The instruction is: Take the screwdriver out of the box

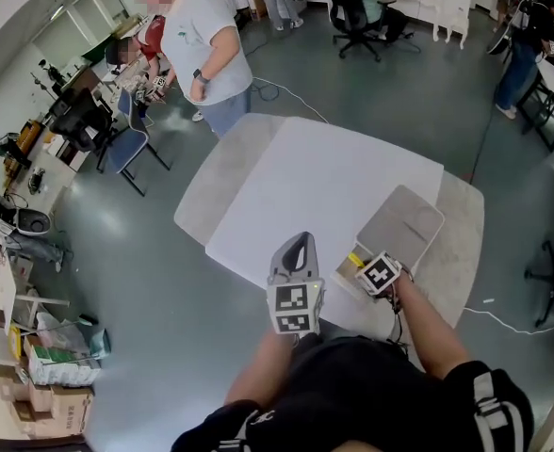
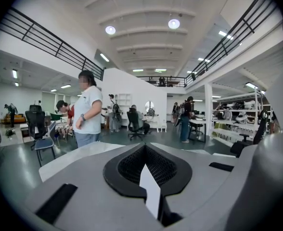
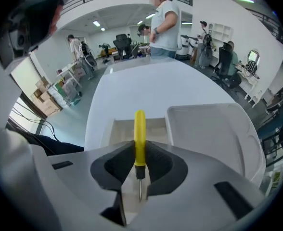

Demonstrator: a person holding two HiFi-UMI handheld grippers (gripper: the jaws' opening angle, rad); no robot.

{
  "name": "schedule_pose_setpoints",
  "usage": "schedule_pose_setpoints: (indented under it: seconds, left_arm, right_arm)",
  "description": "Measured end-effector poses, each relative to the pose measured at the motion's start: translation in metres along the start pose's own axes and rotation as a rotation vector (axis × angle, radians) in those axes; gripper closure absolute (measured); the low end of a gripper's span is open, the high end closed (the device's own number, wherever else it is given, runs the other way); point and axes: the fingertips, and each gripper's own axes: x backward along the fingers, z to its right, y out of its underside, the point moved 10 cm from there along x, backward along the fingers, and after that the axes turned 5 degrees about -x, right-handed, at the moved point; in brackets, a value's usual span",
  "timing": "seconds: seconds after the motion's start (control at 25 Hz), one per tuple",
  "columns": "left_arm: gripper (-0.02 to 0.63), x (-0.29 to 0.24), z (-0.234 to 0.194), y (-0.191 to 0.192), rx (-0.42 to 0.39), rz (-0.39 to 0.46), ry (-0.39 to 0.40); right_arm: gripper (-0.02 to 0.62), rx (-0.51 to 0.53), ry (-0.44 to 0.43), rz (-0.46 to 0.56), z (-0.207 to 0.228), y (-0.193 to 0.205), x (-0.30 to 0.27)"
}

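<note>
Right gripper point(image 3: 139, 163) clamped on yellow screwdriver point(image 3: 139, 131) over box point(image 3: 118, 130); left gripper point(image 2: 145, 153) closed, empty, at its 9 o'clock.

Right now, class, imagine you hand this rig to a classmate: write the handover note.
Left tool: shut, holding nothing.
Right tool: shut on the yellow-handled screwdriver, whose handle points forward over the open white plastic box.
Done: screwdriver gripped.
Left: lift it clear of the box, probably onto the white table. I cannot tell whether it has cleared the box yet.
</note>
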Motion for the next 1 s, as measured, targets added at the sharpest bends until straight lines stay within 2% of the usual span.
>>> schedule_pose_setpoints:
  seconds: [0.04,0.2,0.44,0.6,0.84,1.0]
  left_arm:
    - [0.601,-0.002,0.001,0.000,-0.002,0.002,0.008]
    - [0.601,-0.009,0.008,-0.005,-0.008,0.016,0.046]
    - [0.601,-0.020,0.022,-0.011,-0.019,0.022,0.107]
    - [0.601,-0.028,0.032,-0.016,-0.018,0.030,0.151]
    - [0.601,-0.036,0.039,-0.020,-0.042,0.036,0.207]
    - [0.601,-0.046,0.051,-0.027,-0.047,0.063,0.255]
  right_arm:
    - [0.531,-0.018,0.005,0.032,0.001,-0.001,0.007]
    - [0.531,-0.060,0.114,0.191,0.014,-0.009,0.041]
    - [0.532,-0.256,0.108,0.485,0.021,-0.020,0.106]
    - [0.531,-0.359,0.157,0.701,0.027,-0.021,0.155]
    - [0.532,-0.407,0.324,0.979,0.023,-0.008,0.210]
    - [0.531,-0.392,0.475,1.100,0.019,0.010,0.235]
